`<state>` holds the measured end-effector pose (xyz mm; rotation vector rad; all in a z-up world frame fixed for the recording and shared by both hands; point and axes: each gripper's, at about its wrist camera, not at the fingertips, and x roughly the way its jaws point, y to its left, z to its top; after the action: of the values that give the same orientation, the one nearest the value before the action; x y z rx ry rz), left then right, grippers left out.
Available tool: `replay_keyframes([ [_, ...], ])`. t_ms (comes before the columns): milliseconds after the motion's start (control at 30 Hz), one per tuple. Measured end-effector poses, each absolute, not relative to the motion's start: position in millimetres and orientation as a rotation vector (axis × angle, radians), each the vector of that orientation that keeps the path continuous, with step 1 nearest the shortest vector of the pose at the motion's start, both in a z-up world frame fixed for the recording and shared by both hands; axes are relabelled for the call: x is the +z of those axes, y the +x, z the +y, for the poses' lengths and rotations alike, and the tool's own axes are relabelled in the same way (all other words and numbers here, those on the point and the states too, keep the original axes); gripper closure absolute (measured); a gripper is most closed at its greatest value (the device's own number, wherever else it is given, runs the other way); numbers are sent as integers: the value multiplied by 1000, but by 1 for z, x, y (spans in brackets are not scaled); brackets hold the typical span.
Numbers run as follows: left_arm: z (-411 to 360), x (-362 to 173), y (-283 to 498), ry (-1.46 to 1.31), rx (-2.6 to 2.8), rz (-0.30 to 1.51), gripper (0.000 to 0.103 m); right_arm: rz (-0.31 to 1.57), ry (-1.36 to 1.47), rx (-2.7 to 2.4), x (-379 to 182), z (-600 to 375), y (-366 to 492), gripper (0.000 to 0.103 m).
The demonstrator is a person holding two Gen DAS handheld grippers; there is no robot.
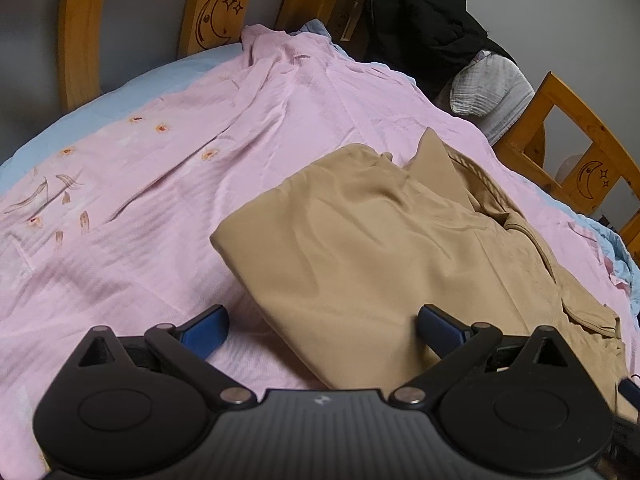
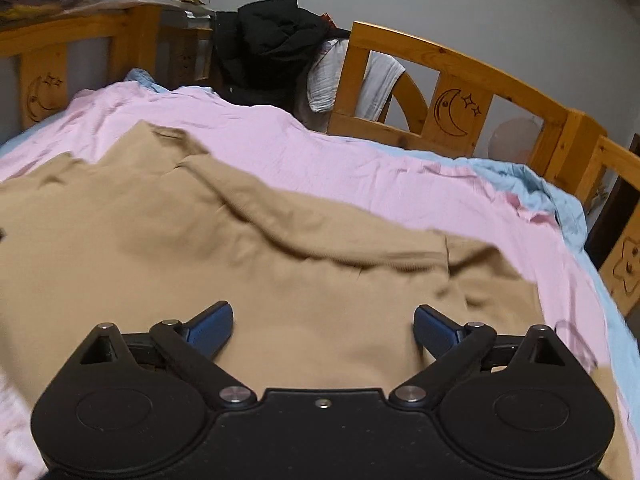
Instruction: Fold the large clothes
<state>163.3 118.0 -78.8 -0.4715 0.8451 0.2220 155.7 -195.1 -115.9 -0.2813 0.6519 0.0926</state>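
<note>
Bed: wooden-railed bed [image 2: 460, 64] under a pink sheet [image 1: 132, 208].
Garment: tan garment [image 1: 384, 248], partly folded, on the sheet, right of my left tongs [image 1: 322, 330].
Right tongs [image 2: 323, 330]: released, empty, directly over it, nearer.
Left tongs: released, empty.

Wooden bed [image 2: 460, 64], moon-and-star carvings on rails. Pink sheet [image 1: 280, 112] spread over blue bedding [image 2: 560, 200]. Tan garment [image 1: 380, 240] folded flat on sheet. Black clothing [image 2: 272, 44] heaped at far corner.
</note>
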Motion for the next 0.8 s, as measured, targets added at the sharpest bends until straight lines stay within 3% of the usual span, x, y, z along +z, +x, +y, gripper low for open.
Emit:
replay_keyframes([
  [533,112,-76,174,-500,335,827,7,615,-238,73,-142,-201,134,1],
  [667,111,-78,173,-503,363,824,0,619,-231,76,-142,-203,134,1],
  [800,115,-82,168,-511,345,813,1,622,-223,80,-141,-203,134,1],
])
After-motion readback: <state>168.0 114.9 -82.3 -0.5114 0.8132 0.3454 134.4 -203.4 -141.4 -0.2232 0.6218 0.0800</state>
